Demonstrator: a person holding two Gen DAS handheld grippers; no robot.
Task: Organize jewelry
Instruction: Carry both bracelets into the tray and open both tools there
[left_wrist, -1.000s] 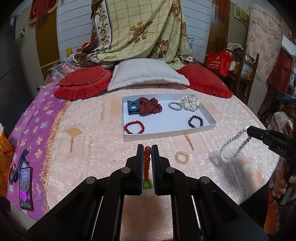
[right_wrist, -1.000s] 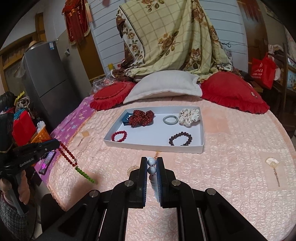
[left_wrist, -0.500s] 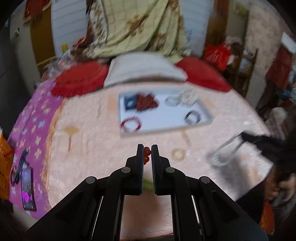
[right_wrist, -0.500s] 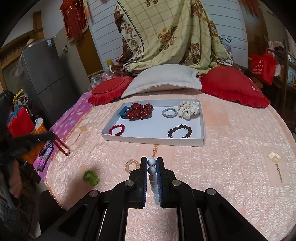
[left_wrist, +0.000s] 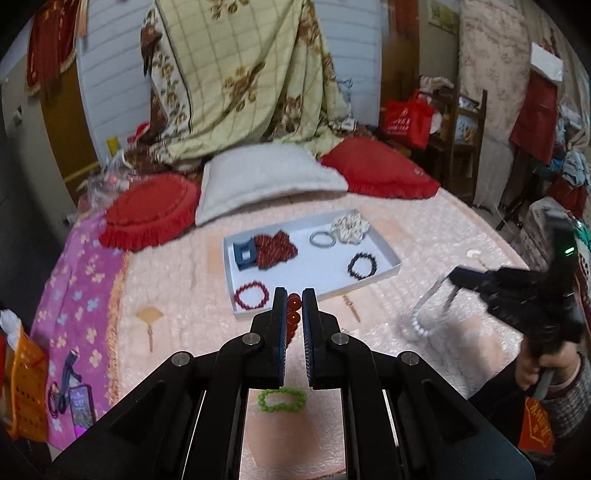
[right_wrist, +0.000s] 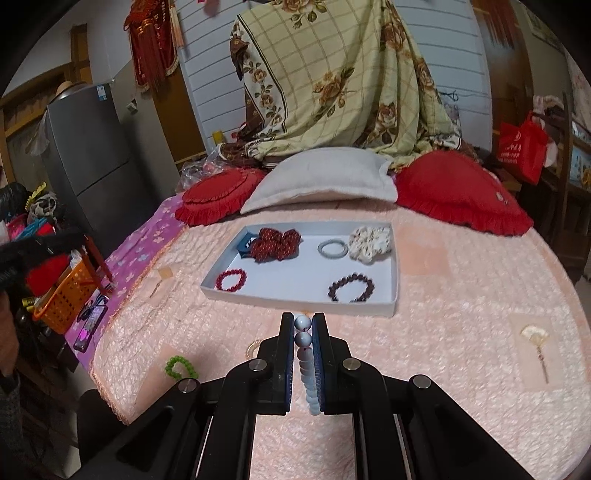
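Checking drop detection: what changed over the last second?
The left gripper lowered. It stays clamped on the red bead strand, but the strand's green end, hanging a second ago, now lies coiled on the quilt. The right gripper stays shut on the white bead strand. The tray and its contents are unchanged.

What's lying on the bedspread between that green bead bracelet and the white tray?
In the right wrist view, a small golden ring bracelet lies between the green bracelet and the white tray, partly hidden behind the right gripper.
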